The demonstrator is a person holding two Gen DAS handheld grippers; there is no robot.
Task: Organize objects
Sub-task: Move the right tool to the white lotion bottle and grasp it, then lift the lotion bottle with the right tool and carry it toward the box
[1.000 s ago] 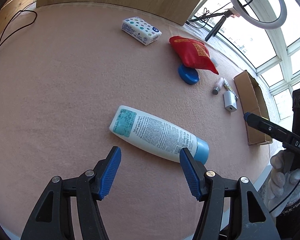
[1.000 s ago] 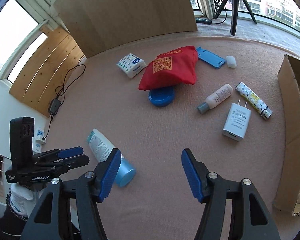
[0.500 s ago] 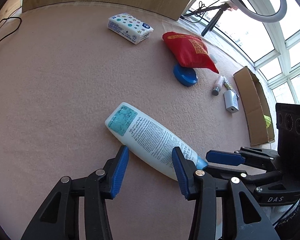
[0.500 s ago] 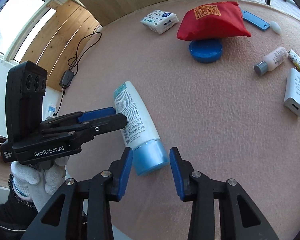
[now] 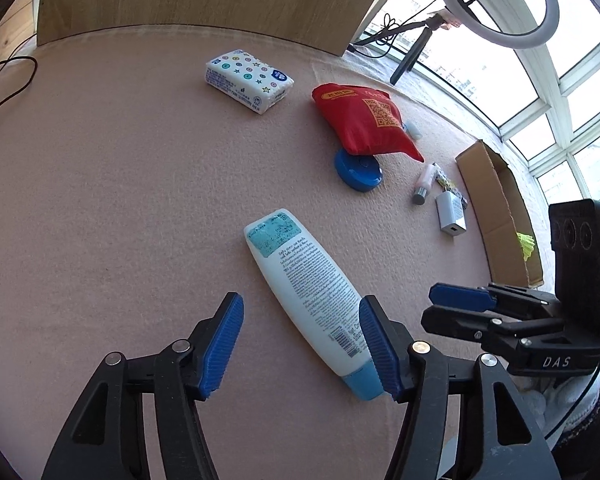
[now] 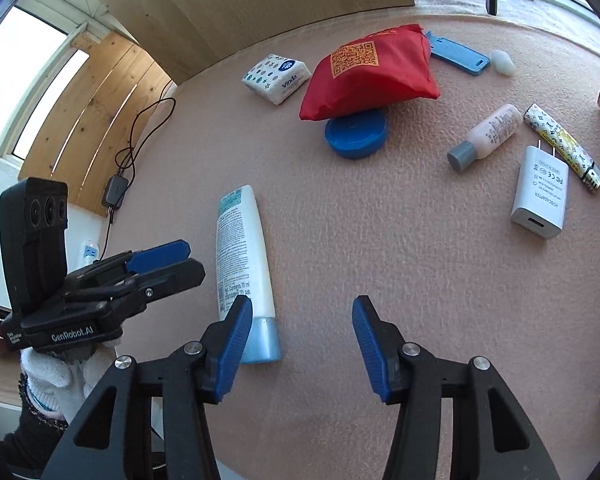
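Observation:
A white lotion bottle (image 5: 306, 280) with a light-blue cap lies flat on the pink felt table (image 5: 100, 200), cap toward me. My left gripper (image 5: 300, 302) is open and straddles the bottle's lower half, its right finger beside the cap. In the right wrist view the same bottle (image 6: 242, 248) lies just left of my right gripper (image 6: 300, 308), which is open with nothing between its fingers; its left pad sits by the cap. Each gripper shows side-on in the other's view: the right gripper (image 5: 460, 300) and the left gripper (image 6: 160, 256).
Farther back lie a tissue pack (image 6: 276, 76), a red pouch (image 6: 368, 72) resting on a blue round tin (image 6: 356, 136), a small pink bottle (image 6: 488, 136), a white charger (image 6: 540, 192), a patterned tube (image 6: 560, 144) and a blue case (image 6: 458, 56). A cardboard box (image 5: 496, 208) stands at the right edge.
Both grippers have opened wider than half a second ago. The bottle has turned from crosswise to nearly lengthwise, cap toward me. The right gripper has shifted right, off the cap.

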